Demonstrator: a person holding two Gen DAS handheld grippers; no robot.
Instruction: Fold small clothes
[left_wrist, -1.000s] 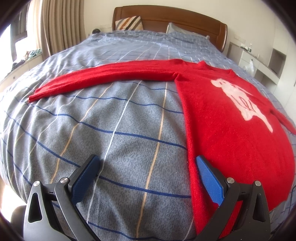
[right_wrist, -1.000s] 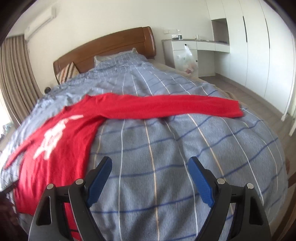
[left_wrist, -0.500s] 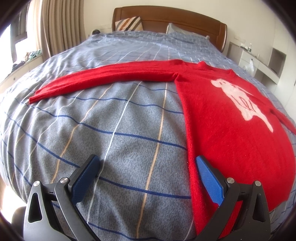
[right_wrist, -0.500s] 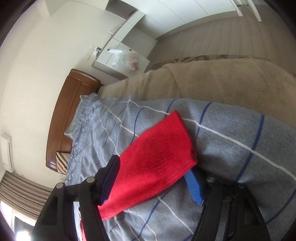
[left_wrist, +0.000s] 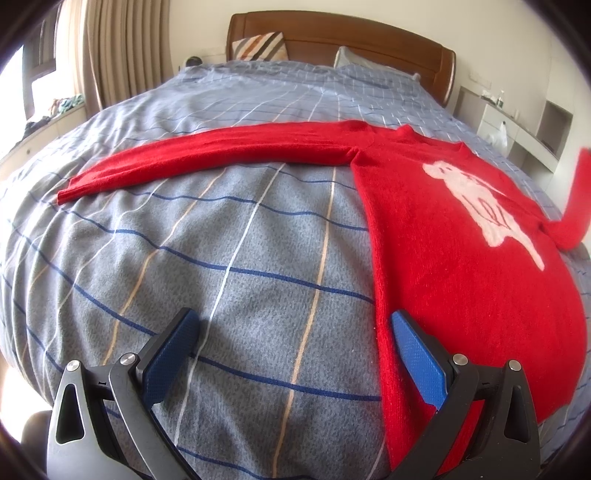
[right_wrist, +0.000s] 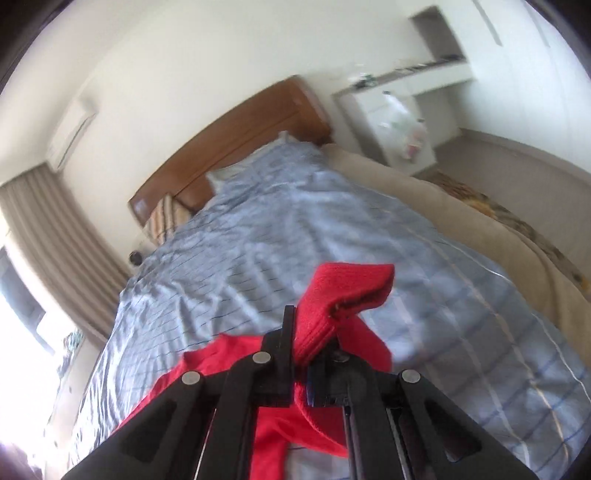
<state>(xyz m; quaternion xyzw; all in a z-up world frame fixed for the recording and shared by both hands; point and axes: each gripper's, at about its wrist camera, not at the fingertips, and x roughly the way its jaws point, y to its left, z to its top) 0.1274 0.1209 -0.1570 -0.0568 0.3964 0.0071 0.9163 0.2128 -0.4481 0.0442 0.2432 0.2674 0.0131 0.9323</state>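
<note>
- Bed (left_wrist: 229, 258) with blue checked cover, wooden headboard (left_wrist: 343, 33), striped pillow (left_wrist: 260, 46).
- Beige curtains (left_wrist: 122, 51) beside bright window (left_wrist: 40, 88).
- White walls (right_wrist: 184, 74), white desk (right_wrist: 402, 103).

Bare quilt (left_wrist: 240, 236) left of sweater (left_wrist: 461, 280) lies open

A wide bed (left_wrist: 258, 258) with a brown wooden headboard (left_wrist: 332, 33) carries everything, spread with a grey-blue checked cover lined in dark blue, white and tan. A red sweater (left_wrist: 461, 277) with a white animal motif lies flat on the cover, one sleeve (left_wrist: 207, 158) stretched sideways. A striped cushion (left_wrist: 260, 46) and a pillow (left_wrist: 354, 61) rest against the headboard.
</note>
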